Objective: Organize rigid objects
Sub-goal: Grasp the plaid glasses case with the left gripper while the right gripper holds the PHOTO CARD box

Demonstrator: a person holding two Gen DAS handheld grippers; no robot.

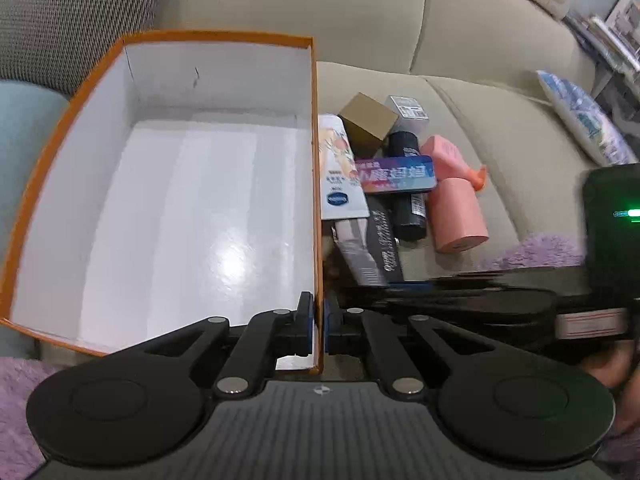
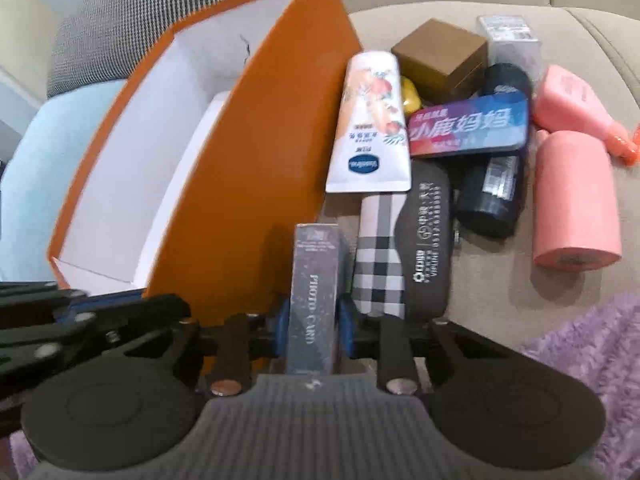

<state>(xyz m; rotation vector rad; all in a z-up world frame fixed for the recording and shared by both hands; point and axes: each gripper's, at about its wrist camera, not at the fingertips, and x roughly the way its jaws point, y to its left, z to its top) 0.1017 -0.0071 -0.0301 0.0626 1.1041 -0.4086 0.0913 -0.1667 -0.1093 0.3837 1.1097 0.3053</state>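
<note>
The left tongs (image 1: 319,326) clamp the orange cardboard box's (image 1: 168,208) near wall, steadying it. The right tongs (image 2: 314,326) grip a grey slim carton (image 2: 316,296) at lower centre; next, lift it over the wall into the box.

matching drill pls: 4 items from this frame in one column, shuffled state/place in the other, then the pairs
Things:
1. orange box
2. photo card box
3. brown cube box
4. pink roll

States/places:
A. lying on its side at the pile's right edge
B. wall pinched by the left gripper
C. clamped in the right gripper
D. at the far end of the pile, beside the clear case

Pairs: 1-B, 2-C, 3-D, 4-A
</note>
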